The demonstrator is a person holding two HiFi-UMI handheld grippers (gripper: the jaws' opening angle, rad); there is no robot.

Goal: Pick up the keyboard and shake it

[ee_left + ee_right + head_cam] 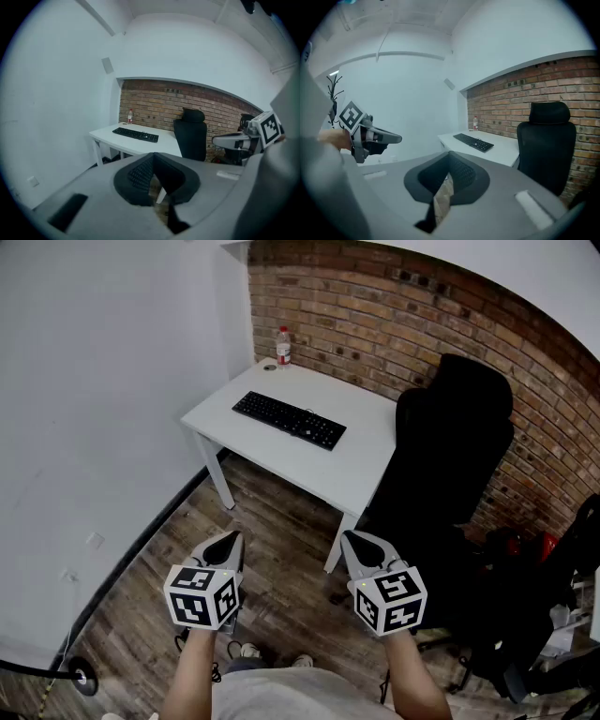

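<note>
Hadn't even started tbh: the flat black plastic keyboard sat untouched well ahead of the left tool and right tool, both closed tight, holding nothing.

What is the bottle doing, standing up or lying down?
Standing up. The bottle is upright at the back corner of the desk, with its cap on top and its base on the desk.
</note>
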